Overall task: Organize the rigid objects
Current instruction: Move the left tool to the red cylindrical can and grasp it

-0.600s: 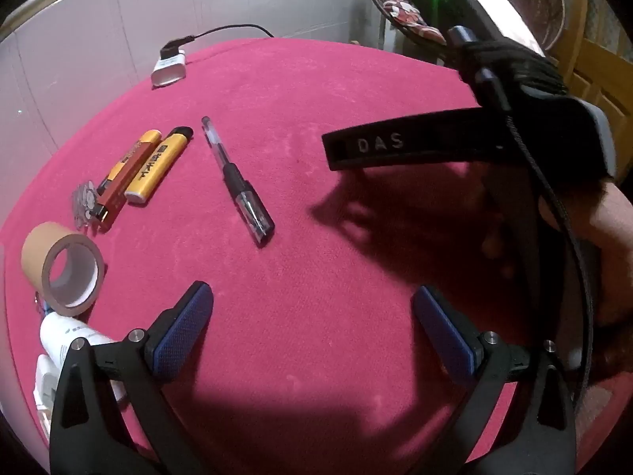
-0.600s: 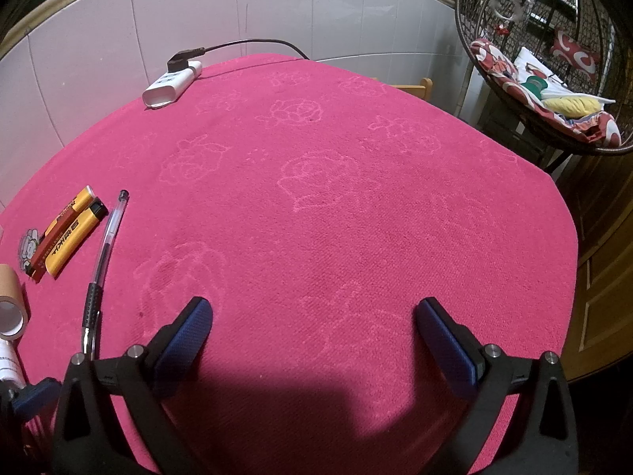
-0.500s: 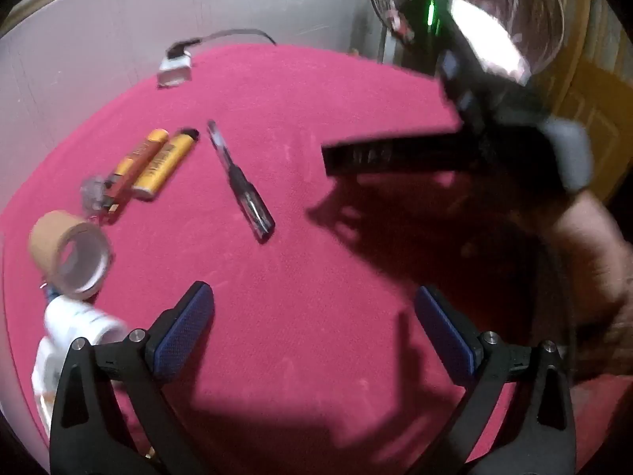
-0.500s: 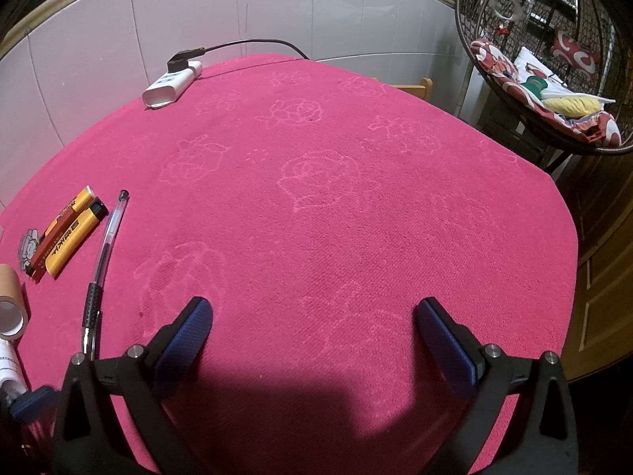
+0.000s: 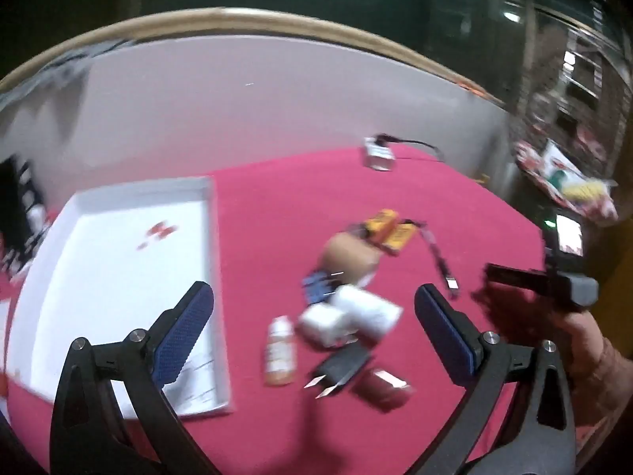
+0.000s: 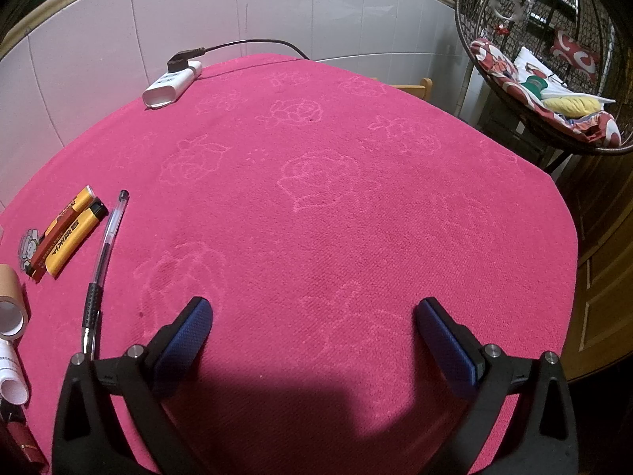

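Observation:
My left gripper [image 5: 314, 328] is open above a blurred cluster on the pink cloth: a white tube [image 5: 366, 310], a small bottle [image 5: 280, 350], a black plug [image 5: 340, 368], a dark red piece [image 5: 381, 390] and a tape roll [image 5: 350, 259]. Beyond lie two yellow lighters [image 5: 389, 229] and a pen [image 5: 439, 263]. A white tray [image 5: 114, 277] sits to the left. My right gripper [image 6: 314, 332] is open over bare cloth, with the lighters [image 6: 65, 237], pen [image 6: 103, 255] and tape roll [image 6: 12, 303] at its far left.
A white power strip [image 6: 172, 83] with a black cable lies at the table's far edge by the tiled wall. A hanging wicker chair [image 6: 542, 59] stands off to the right. The other gripper and a hand [image 5: 561, 297] show at the right of the left wrist view.
The left wrist view has swung left: the tray and the cluster of small items have come into view, and the pen and lighters now sit further right. The right gripper has not moved.

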Demonstrator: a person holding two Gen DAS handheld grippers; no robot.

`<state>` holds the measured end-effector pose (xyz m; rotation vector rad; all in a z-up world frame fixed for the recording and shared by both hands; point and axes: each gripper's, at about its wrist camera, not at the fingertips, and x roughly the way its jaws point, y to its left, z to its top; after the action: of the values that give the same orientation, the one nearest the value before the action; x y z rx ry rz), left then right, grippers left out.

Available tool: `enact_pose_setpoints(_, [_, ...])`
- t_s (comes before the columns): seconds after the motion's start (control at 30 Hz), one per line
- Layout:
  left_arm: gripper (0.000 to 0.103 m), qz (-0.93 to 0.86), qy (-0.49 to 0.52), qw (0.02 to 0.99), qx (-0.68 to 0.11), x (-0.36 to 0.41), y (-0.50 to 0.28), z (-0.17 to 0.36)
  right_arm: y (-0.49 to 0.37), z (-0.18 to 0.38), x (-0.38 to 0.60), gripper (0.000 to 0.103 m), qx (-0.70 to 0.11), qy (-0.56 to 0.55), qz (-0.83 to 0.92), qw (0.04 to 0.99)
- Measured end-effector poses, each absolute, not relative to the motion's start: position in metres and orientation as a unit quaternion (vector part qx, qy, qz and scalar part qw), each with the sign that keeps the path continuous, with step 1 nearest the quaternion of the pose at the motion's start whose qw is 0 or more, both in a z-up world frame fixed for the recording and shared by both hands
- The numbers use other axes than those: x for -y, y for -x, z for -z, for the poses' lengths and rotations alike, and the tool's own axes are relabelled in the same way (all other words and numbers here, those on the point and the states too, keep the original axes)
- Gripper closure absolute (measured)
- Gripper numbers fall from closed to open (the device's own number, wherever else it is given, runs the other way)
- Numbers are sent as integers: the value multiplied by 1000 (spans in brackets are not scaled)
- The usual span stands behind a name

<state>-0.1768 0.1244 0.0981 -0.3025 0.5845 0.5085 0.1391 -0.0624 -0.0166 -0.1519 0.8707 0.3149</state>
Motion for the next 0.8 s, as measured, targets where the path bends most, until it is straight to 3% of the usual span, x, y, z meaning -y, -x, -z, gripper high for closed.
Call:
enact_pose_setpoints(0.2, [1, -234, 164, 904, -317, -114, 189, -78, -139, 17, 62, 0, -419, 73, -152, 892])
enact_pose_setpoints(0.6, [1, -69, 119, 919, -368, -60, 151, -52, -139, 16, 62, 0, -419, 73, -152, 892])
enact_pose_setpoints(0.8, [4, -75, 119, 897, -419, -53, 128, -25, -139, 16, 62, 0, -420, 73, -152, 892])
